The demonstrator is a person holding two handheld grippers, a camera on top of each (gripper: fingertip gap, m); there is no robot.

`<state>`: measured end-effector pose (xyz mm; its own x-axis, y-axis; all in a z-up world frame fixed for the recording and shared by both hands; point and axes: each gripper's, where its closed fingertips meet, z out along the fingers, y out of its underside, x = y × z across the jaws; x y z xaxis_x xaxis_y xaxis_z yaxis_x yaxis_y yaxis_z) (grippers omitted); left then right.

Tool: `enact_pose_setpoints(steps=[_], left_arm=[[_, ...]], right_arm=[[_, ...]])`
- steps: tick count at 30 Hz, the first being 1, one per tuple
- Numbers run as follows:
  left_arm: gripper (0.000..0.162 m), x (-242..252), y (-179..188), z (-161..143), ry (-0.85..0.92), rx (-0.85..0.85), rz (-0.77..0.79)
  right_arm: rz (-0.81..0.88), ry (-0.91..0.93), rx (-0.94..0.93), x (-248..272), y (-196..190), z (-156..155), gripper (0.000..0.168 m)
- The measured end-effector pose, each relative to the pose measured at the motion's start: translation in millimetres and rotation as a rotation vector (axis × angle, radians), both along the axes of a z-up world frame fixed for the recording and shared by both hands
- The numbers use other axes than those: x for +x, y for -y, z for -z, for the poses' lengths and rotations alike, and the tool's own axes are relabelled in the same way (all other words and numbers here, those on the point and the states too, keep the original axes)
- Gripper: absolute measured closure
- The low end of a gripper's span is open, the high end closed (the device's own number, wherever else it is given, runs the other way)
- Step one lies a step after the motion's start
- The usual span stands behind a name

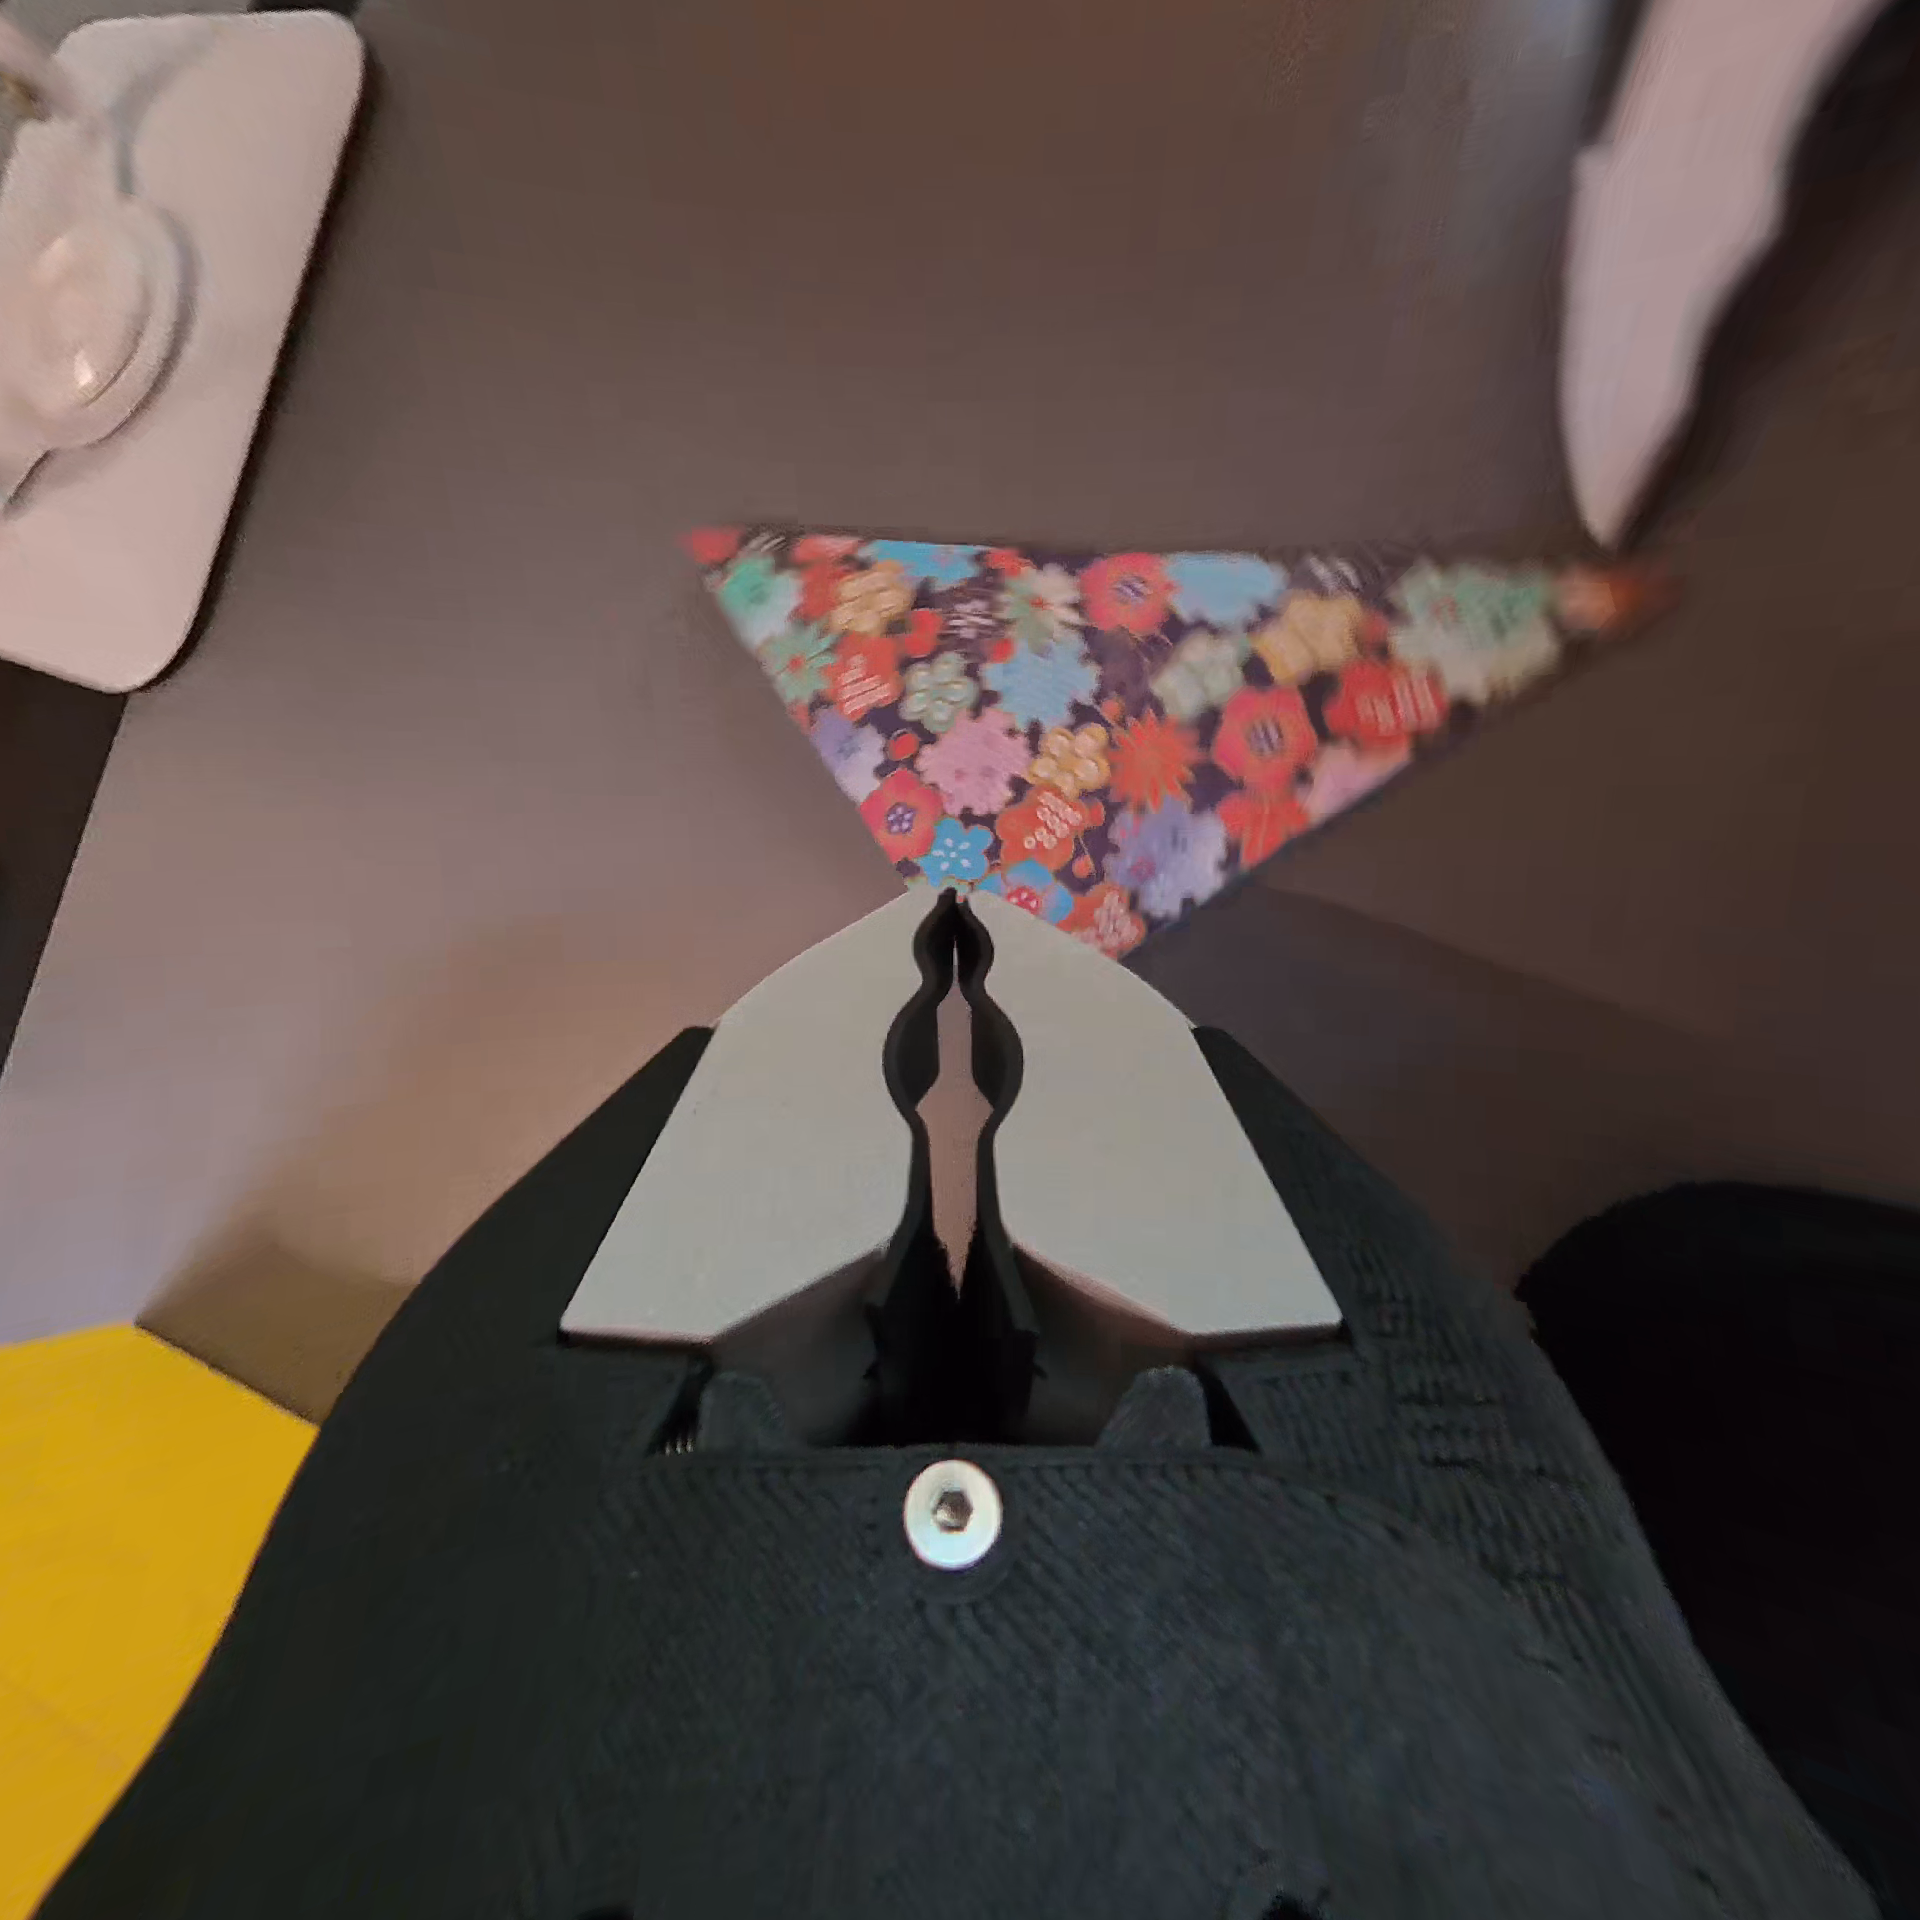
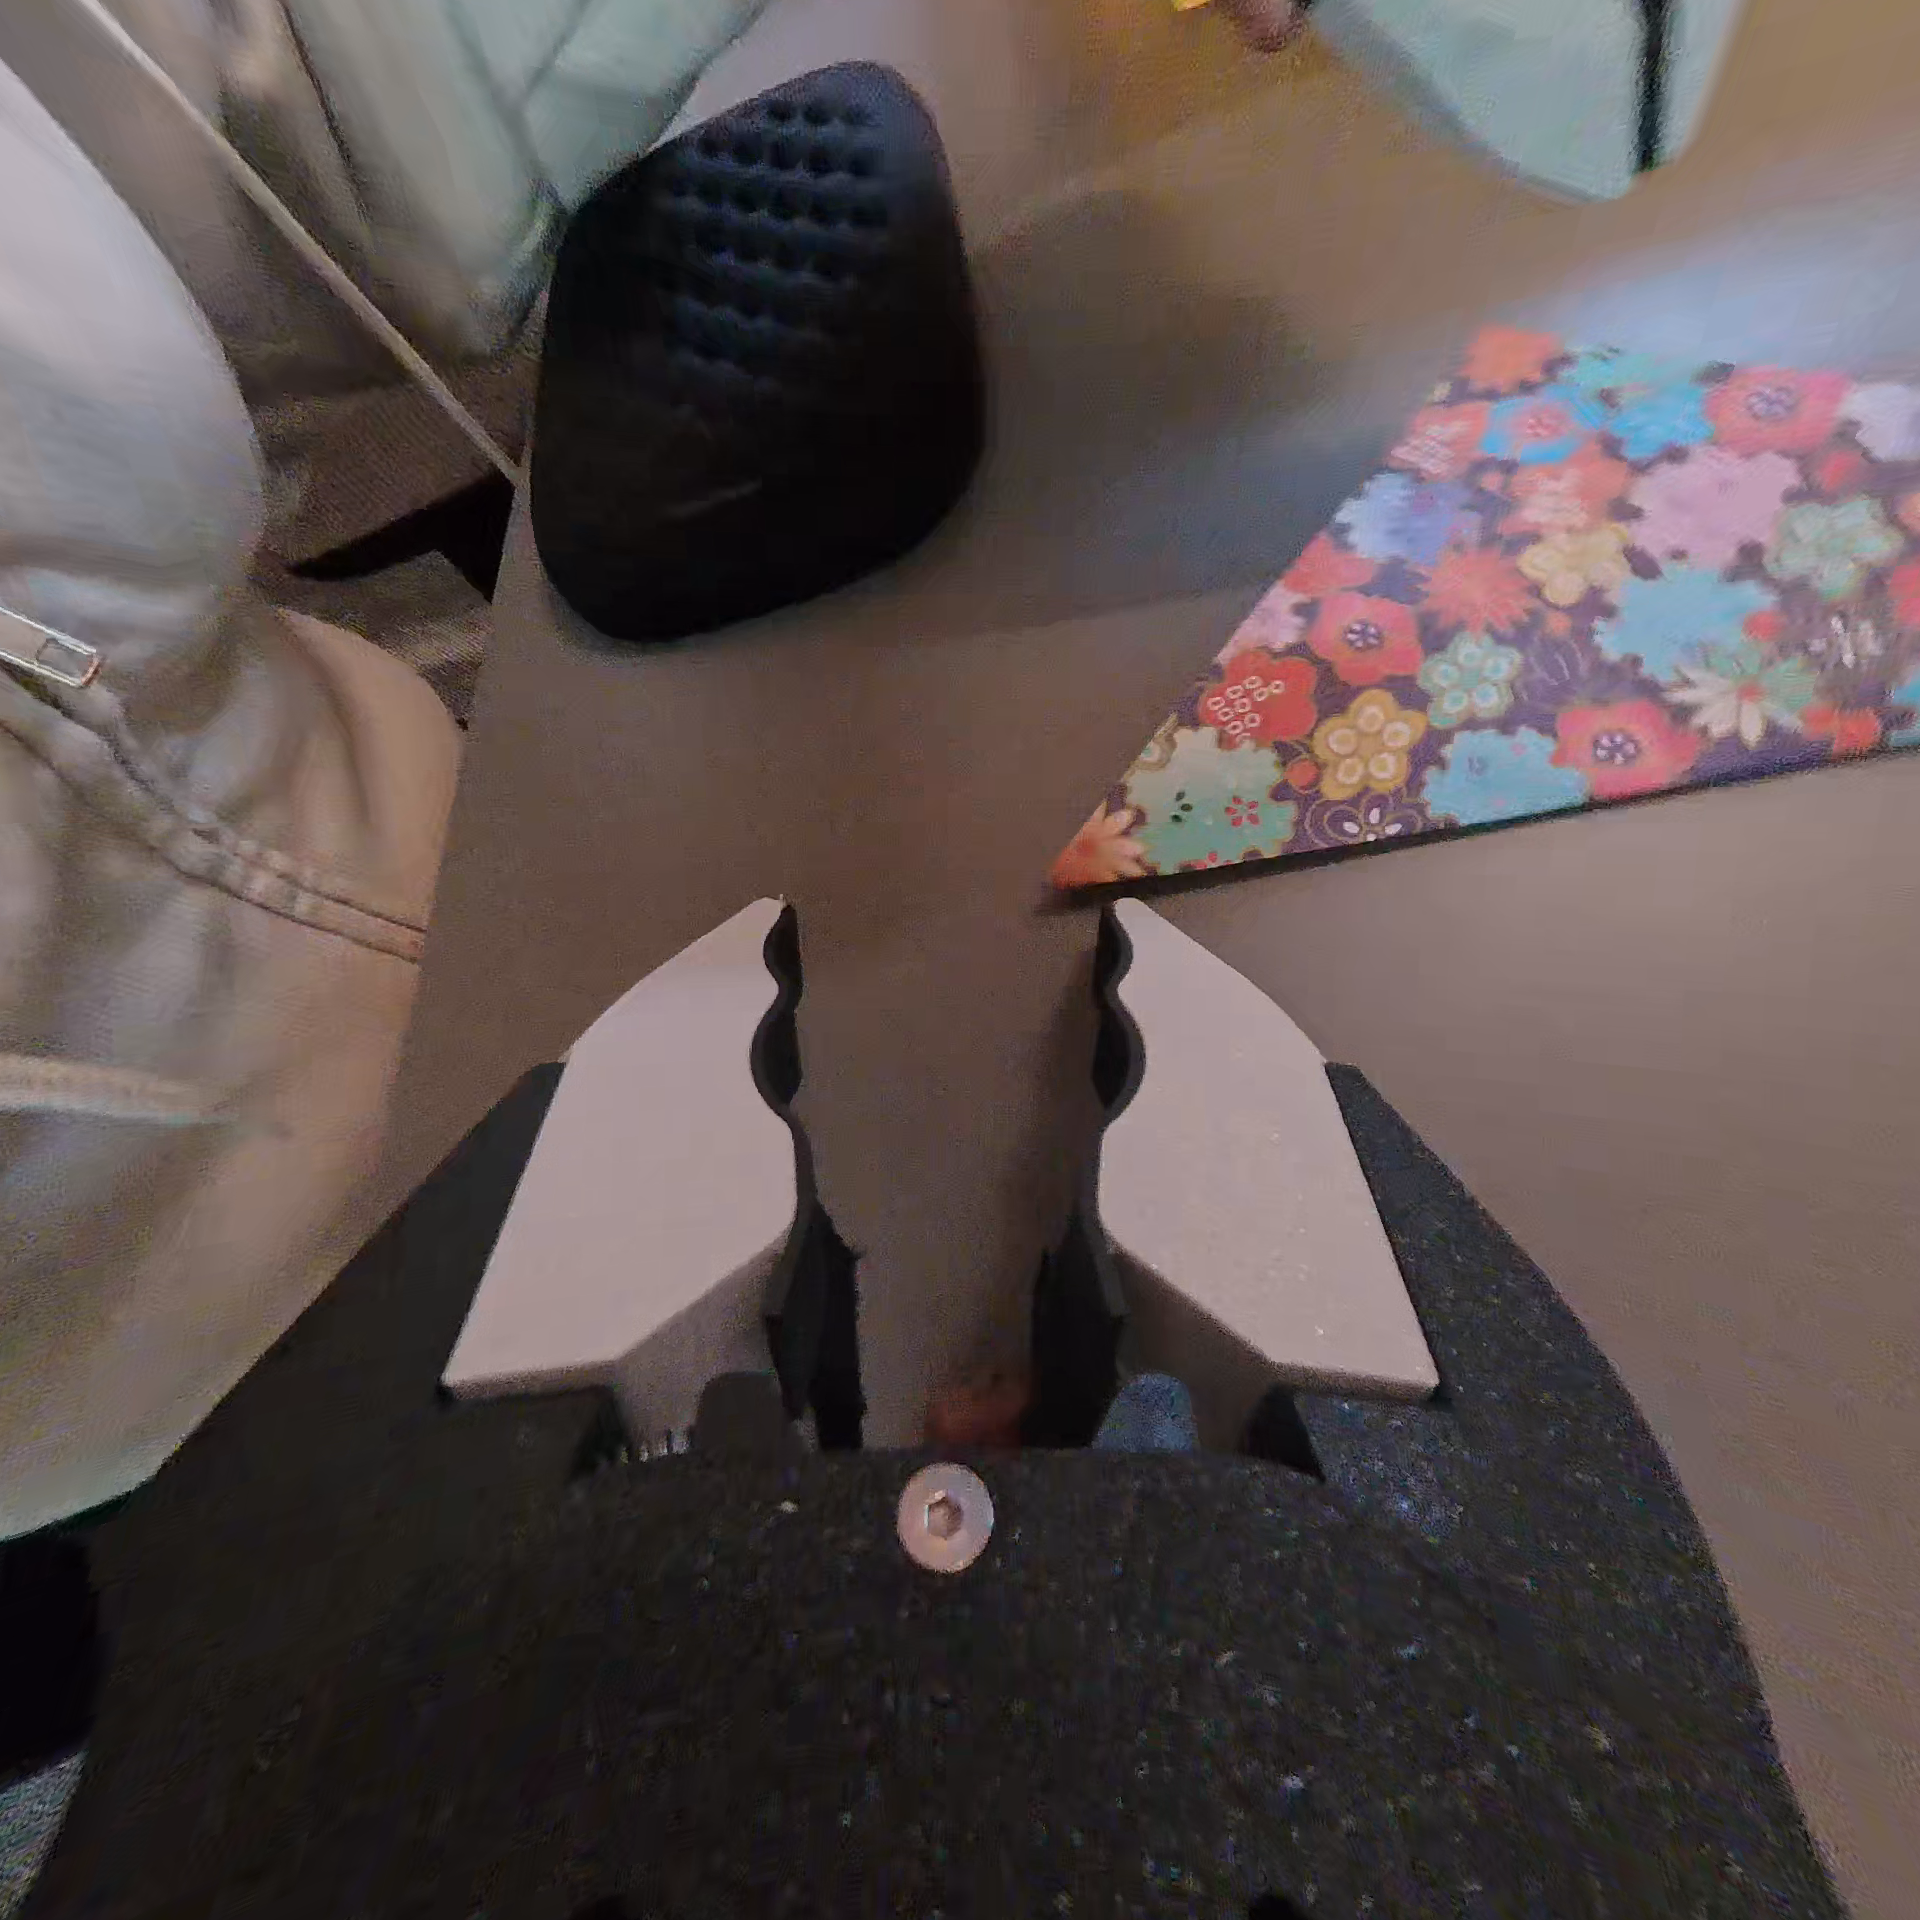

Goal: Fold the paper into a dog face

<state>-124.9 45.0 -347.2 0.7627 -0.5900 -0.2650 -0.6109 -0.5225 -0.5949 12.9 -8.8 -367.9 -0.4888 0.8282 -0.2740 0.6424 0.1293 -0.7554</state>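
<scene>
Two grippers: left gripper (image 1: pixel 954 902) pinches the paper's (image 1: pixel 1091 707) corner; right gripper (image 2: pixel 943 914) gapes empty beside it.

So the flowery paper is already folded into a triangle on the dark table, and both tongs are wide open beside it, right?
Not quite: only the right tongs are open, by a corner of the paper. The left wrist view shows the left tongs shut at the tip of the triangle.

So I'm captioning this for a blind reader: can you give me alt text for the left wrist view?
The left tool, shut, meets the near corner of a flower-patterned paper folded into a triangle on a dark table. The right tool is blurred near the paper's far right corner; a yellow object sits lower left.
</scene>
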Motion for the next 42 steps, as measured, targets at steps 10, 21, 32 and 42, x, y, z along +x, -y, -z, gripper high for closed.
enact_pose_setpoints(steps=[10, 21, 32, 42], left_arm=[[0.162, 76.7, 3.5, 11.0, -0.113, 0.156, 0.226], [0.162, 85.8, 1.5, 35.7, -0.136, 0.103, 0.293], [0.162, 86.0, 2.2, 35.7, -0.098, 0.145, 0.314], [0.162, 86.2, 2.2, 35.3, -0.123, 0.159, 0.309]], right_arm=[[-0.025, -0.648, 0.878, -25.4, -81.5, -64.0, 0.168], [-0.561, -0.809, 1.247, -74.1, -61.2, -2.8, 0.168], [-0.849, -0.779, 1.328, -75.0, -71.6, 13.5, 0.168], [-0.822, -0.641, 1.401, -92.5, -130.9, 10.7, 0.168]])
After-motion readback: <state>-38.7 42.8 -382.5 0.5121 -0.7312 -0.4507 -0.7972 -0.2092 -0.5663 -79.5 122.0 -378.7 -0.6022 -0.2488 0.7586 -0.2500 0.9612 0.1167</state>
